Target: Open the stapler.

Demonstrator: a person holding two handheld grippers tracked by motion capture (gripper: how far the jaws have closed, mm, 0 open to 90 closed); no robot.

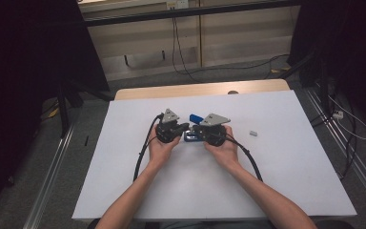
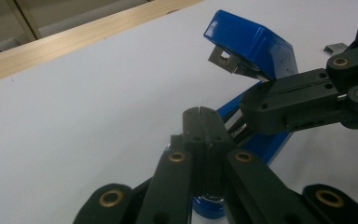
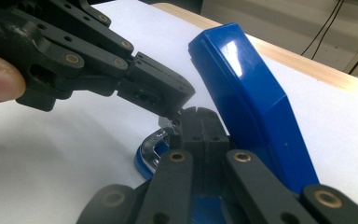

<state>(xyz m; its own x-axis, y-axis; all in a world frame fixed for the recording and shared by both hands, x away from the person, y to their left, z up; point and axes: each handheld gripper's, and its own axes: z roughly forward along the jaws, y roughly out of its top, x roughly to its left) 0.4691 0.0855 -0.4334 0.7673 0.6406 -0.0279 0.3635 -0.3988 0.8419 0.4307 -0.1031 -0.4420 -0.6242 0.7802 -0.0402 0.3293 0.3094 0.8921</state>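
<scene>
Stapler (image 1: 194, 129) lies mid-tabletop (image 1: 286, 191), blue lid hinged up, between both hands. Left gripper (image 2: 200, 112) and right gripper (image 3: 196, 112) are each clenched with jaws together, tips at its base. Judged best: steady the base, avoid knocking the lid shut.

The left hand-held gripper (image 2: 200, 111) rises from the bottom edge with its two black jaws pressed together, their tips over the lower arm of a blue stapler (image 2: 256, 44) that lies on the white surface (image 2: 88, 107). The stapler's top is hinged up and tilted, with its metal mouth facing left, and the right hand-held gripper (image 2: 247, 105) comes in from the right with its tip against the stapler between top and base. A small grey piece (image 2: 334, 47) lies on the surface near the upper right corner, and a wooden edge (image 2: 74, 39) borders the far side.
</scene>
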